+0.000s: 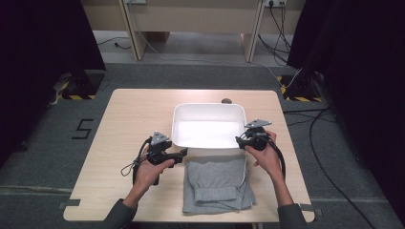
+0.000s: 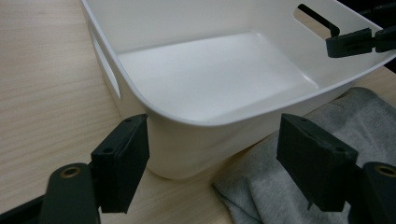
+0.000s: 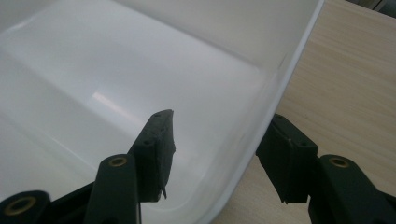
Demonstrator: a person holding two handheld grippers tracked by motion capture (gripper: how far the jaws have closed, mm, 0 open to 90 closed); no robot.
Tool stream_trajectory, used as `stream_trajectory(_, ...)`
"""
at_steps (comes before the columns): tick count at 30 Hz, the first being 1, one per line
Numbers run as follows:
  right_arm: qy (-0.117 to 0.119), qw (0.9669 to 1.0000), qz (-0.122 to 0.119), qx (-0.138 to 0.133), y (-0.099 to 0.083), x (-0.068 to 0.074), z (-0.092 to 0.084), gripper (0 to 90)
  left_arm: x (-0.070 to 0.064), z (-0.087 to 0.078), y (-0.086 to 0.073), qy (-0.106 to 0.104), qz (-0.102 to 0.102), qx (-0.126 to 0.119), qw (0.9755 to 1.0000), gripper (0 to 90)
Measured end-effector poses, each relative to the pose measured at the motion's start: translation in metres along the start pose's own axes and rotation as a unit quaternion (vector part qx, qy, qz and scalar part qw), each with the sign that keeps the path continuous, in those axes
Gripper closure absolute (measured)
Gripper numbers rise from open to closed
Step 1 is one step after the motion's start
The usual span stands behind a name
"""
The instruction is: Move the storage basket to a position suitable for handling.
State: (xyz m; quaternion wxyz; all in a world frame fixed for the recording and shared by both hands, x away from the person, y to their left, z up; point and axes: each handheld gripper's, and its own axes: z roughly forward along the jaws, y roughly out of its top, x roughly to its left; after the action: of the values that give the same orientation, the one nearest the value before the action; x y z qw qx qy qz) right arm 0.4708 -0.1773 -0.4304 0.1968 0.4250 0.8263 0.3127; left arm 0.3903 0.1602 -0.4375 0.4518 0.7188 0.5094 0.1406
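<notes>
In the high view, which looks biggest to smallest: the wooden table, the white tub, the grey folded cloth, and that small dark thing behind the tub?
1. table
2. white tub and grey cloth: too alike to rank
3. small dark thing

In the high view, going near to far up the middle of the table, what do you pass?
Folded grey garment → white tub → small dark round thing at the table's far edge.
</notes>
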Motion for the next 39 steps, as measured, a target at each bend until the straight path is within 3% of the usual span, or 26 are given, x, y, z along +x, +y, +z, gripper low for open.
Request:
stream_trajectory(7,0.002,1.0,-0.01,0.0,-0.002,-0.002,-0.002,46.5,-0.005,0.0,-0.001,-0.003,-0.003,-0.006,1.0,24.3)
stream_trajectory(9,0.0,0.9999,-0.015,0.004,-0.002,-0.002,-0.003,46.5,-0.003,-0.004,0.002,0.0,-0.015,-0.038,0.9992,23.9)
stream_trajectory(10,0.002,0.9999,-0.013,0.004,-0.003,-0.002,-0.003,46.5,0.001,-0.008,0.007,0.019,-0.029,-0.065,0.9973,22.9)
stream_trajectory(11,0.002,0.9999,-0.013,0.004,-0.003,-0.002,-0.003,46.5,0.001,-0.008,0.007,0.019,-0.029,-0.065,0.9973,22.7)
stream_trajectory(13,0.002,0.9998,-0.018,0.005,-0.003,-0.002,-0.003,46.5,0.008,-0.009,0.011,0.034,-0.045,-0.081,0.9951,22.9)
stream_trajectory(16,0.004,0.9997,-0.023,0.008,-0.003,-0.002,-0.003,46.9,0.015,-0.001,0.014,0.041,-0.043,-0.053,0.9968,26.6)
stream_trajectory(17,0.004,0.9997,-0.023,0.008,-0.003,-0.002,-0.003,46.9,0.018,0.003,0.013,0.043,-0.024,-0.048,0.9976,26.6)
stream_trajectory(18,0.004,0.9997,-0.021,0.009,-0.003,-0.002,-0.003,47.0,0.019,0.007,0.011,0.042,-0.021,-0.035,0.9983,29.8)
stream_trajectory(19,0.004,0.9998,-0.019,0.01,-0.002,-0.002,-0.003,47.2,0.019,0.008,0.01,0.035,-0.04,-0.031,0.9981,33.6)
stream_trajectory(20,0.001,0.9998,-0.019,0.01,-0.003,-0.001,-0.004,47.5,0.018,0.008,0.009,0.029,-0.044,-0.031,0.9981,36.4)
stream_trajectory(24,-0.002,0.9998,-0.013,0.012,-0.007,0.001,-0.008,47.5,0.009,0.004,0.012,0.023,-0.02,-0.022,0.9993,43.3)
stream_trajectory(29,0.0,0.9999,-0.012,0.011,-0.014,0.0,-0.016,47.1,0.001,0.001,0.009,0.017,-0.014,-0.016,0.9996,43.6)
stream_trajectory(39,0.007,0.9999,-0.012,0.007,-0.028,0.002,-0.029,46.0,-0.016,-0.016,0.001,0.004,0.018,-0.012,0.9998,43.3)
